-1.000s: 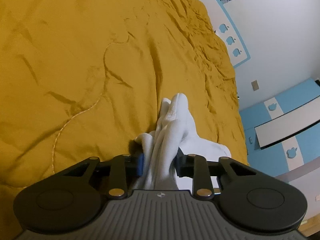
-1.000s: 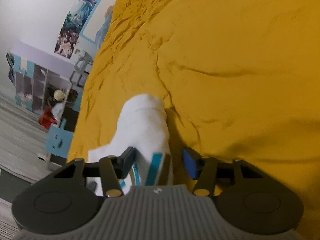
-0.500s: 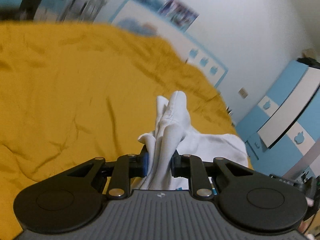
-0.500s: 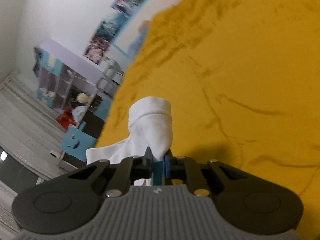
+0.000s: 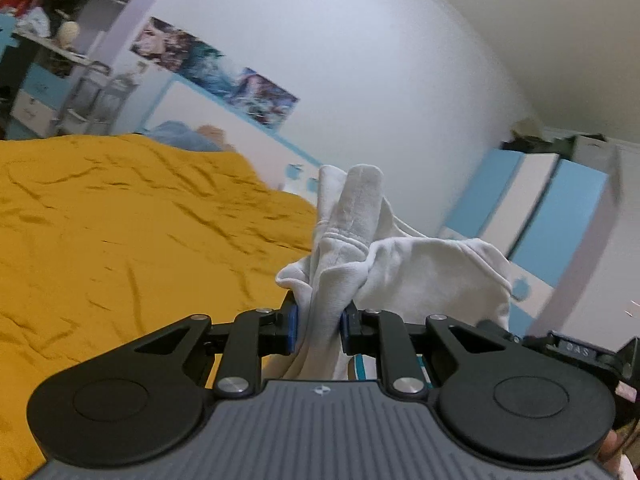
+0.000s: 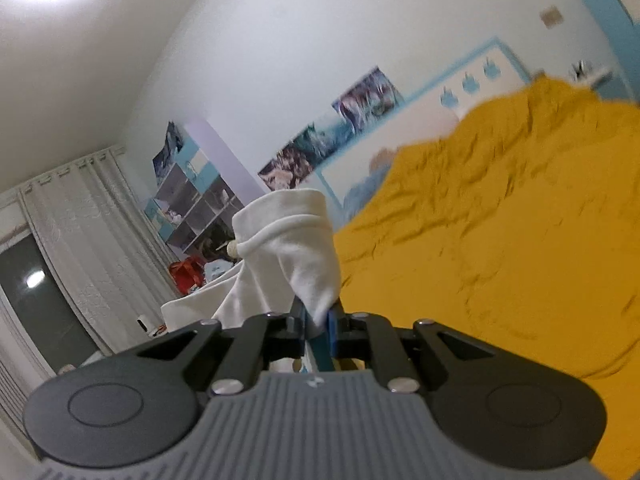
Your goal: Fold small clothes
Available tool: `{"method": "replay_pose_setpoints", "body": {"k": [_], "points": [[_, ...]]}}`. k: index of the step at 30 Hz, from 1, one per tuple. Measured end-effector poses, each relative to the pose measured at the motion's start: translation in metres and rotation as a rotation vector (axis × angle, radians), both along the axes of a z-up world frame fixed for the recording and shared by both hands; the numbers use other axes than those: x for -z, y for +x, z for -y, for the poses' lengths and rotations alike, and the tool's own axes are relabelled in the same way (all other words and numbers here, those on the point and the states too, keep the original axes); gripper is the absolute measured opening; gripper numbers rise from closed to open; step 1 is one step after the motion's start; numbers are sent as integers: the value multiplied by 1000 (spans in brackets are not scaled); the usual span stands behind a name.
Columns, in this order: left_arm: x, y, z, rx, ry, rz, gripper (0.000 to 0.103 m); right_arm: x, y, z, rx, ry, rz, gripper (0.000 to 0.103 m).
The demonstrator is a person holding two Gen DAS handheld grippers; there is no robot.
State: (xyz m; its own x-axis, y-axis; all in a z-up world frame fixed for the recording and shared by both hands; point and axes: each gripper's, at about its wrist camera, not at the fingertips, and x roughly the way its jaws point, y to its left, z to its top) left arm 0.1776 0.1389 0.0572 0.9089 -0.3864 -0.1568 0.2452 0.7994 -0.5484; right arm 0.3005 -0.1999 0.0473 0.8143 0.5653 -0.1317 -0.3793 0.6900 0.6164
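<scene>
A small white garment [image 5: 352, 240] with a teal trim hangs in the air above the yellow bedspread [image 5: 120, 232]. My left gripper [image 5: 319, 328] is shut on a bunched fold of it, and the cloth stands up past the pads and drapes to the right. In the right wrist view the same white garment [image 6: 292, 248] rises from my right gripper [image 6: 318, 330], which is shut on its teal-edged corner. Both grippers point roughly level over the bed. The garment's lower part is hidden behind the gripper bodies.
The yellow bedspread [image 6: 500, 240] fills the bed, with a blue pillow [image 5: 180, 140] at its head. Posters [image 5: 216, 68] line the white wall. A blue and white wardrobe [image 5: 552, 208] stands right. Shelves [image 6: 196, 208] and a curtained window [image 6: 68, 248] lie left.
Both grippers rose from the bed and levelled out, lifting the white garment clear of the bedspread. The right gripper closed on the teal-edged corner; the left tightened its hold.
</scene>
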Motion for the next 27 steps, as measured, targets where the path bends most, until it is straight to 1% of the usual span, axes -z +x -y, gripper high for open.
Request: {"method": "replay_pose_setpoints", "body": {"k": [3, 7, 11, 13, 15, 17, 18, 22, 24, 27], "points": [[-2, -18, 12, 54, -10, -1, 21, -19, -37, 23, 22, -40, 15, 5], [2, -37, 24, 128, -17, -50, 21, -29, -80, 52, 36, -83, -25, 5], [14, -43, 32, 174, 4, -97, 21, -29, -115, 71, 60, -158, -69, 5], [24, -38, 34, 180, 5, -139, 21, -21, -122, 80, 60, -166, -101, 5], [36, -31, 35, 169, 1, -199, 21, -7, -115, 85, 54, -143, -156, 5], [46, -20, 34, 166, 7, -235, 21, 10, -105, 86, 41, -138, -203, 5], [50, -12, 34, 163, 20, -252, 21, 19, -97, 87, 38, -138, -228, 5], [77, 29, 29, 165, 21, -339, 21, 53, -62, 88, 35, -128, -303, 5], [87, 49, 30, 174, 38, -381, 21, 63, -45, 84, 36, -141, -322, 5], [104, 76, 36, 190, 69, -446, 21, 78, -17, 77, 36, -187, -354, 5]]}}
